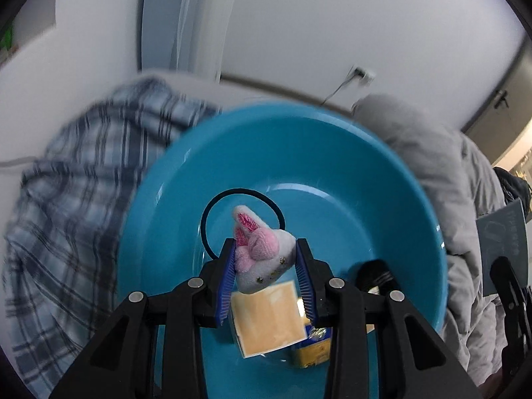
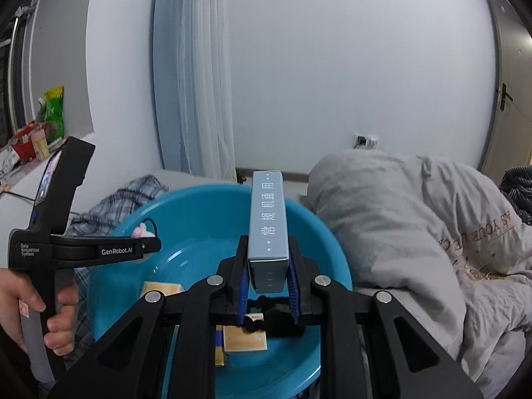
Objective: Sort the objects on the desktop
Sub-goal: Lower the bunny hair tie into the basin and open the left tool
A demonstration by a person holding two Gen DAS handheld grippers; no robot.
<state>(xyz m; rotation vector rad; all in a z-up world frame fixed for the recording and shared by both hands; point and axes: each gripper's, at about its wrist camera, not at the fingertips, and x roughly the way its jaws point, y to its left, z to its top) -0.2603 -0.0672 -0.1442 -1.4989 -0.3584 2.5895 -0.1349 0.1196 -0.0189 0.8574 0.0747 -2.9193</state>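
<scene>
In the left wrist view, the left hand-held gripper fills the bottom of the frame, its blue-padded fingers clamped on a small grey plush toy with pink ears, held just above the middle of a blue basin. Directly below the toy, at lower centre, a pale orange square card lies on the basin floor, with a yellow packet just beside it to the right. Farther in, a dark hair tie loops around behind the toy. A plaid cloth spreads over the left half of the frame, touching the basin's rim, and a grey pillow lies at the right.

In the right wrist view, the right hand-held gripper at bottom centre is closed on a long light-blue box with printed characters, which points away over the basin. Beneath the fingers a black fuzzy item lies in the basin, its kind unclear. At lower left a hand holds the handle of the other tool. Beyond the basin, a white curtain hangs at upper centre and a wall socket sits on the wall at right of centre.
</scene>
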